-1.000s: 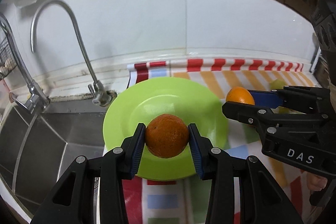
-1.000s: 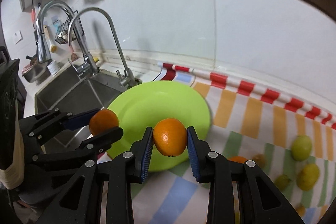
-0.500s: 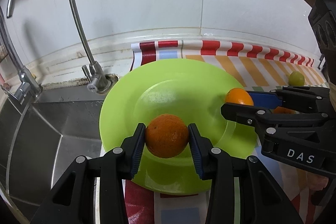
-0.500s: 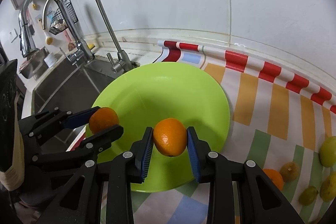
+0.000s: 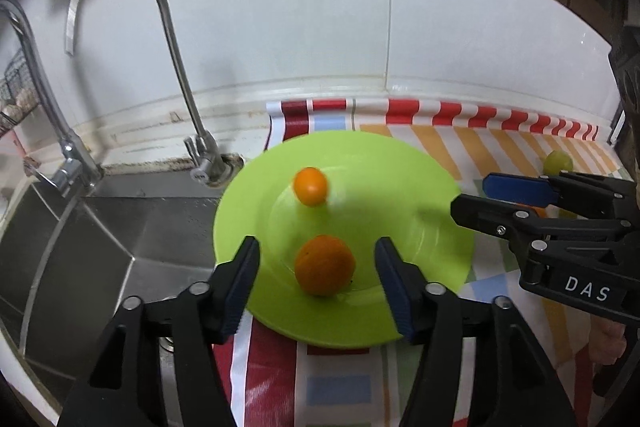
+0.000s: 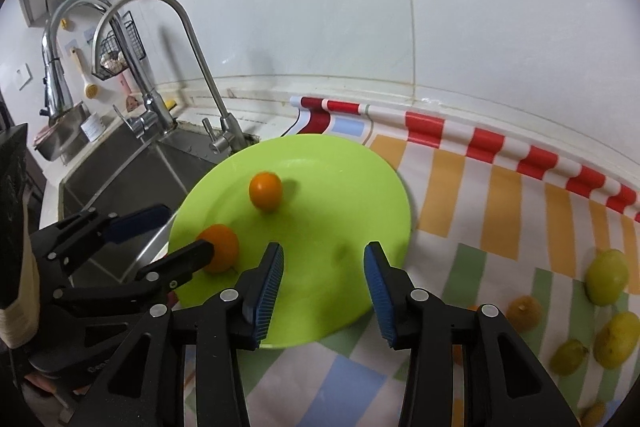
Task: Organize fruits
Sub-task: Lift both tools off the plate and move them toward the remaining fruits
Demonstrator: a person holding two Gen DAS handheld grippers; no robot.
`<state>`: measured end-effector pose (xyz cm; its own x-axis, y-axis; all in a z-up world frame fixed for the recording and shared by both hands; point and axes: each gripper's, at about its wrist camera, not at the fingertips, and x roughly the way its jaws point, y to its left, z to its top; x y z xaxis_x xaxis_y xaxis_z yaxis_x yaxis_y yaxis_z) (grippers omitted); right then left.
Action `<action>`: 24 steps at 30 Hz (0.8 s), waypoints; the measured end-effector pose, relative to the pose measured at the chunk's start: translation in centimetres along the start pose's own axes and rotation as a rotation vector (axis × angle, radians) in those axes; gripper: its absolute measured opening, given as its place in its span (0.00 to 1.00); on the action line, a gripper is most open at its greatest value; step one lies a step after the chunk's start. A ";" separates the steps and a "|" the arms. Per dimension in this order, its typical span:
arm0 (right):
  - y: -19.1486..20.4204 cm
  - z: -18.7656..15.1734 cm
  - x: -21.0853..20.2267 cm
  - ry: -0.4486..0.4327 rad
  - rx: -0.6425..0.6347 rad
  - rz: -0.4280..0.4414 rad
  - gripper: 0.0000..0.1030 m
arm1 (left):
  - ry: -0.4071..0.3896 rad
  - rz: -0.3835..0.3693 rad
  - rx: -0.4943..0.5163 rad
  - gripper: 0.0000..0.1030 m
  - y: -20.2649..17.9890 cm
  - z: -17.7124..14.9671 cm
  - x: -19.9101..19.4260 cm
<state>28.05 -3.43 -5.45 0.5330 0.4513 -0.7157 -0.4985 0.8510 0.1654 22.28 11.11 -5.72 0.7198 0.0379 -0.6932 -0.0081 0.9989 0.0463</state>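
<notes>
A lime-green plate point(image 5: 420, 183) point(image 6: 352, 171) lies on the striped cloth beside the sink. Two oranges rest on it: a larger, darker one point(image 5: 325, 271) point(image 6: 220, 253) near the front rim and a smaller, brighter one point(image 5: 310, 185) point(image 6: 265, 190) farther back. My left gripper point(image 5: 318, 281) is open with the darker orange loose between its jaws. My right gripper point(image 6: 323, 277) is open and empty above the plate's near right part. Several green, yellow and small orange fruits point(image 6: 606, 277) lie on the cloth to the right.
A steel sink point(image 5: 80, 251) with two taps point(image 5: 176, 67) lies left of the plate. The white tiled wall point(image 6: 480, 27) runs behind. The striped cloth point(image 6: 500, 195) covers the counter. A pan hangs above, and a wire rack point(image 6: 114, 55) hangs at far left.
Both grippers have opened and let go of their oranges, which now lie on the plate. The brighter orange has moved toward the back of the plate. Both grippers have drawn back slightly.
</notes>
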 end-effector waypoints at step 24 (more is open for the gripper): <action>-2.3 -4.6 -13.4 -0.184 0.034 -0.114 0.54 | -0.170 -0.031 -0.023 0.82 -6.3 -1.2 -10.5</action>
<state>18.89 -12.69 0.68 0.7022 0.3900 -0.5956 -0.4056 0.9067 0.1155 13.92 4.47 0.46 0.8270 0.0033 -0.5622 0.0019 1.0000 0.0087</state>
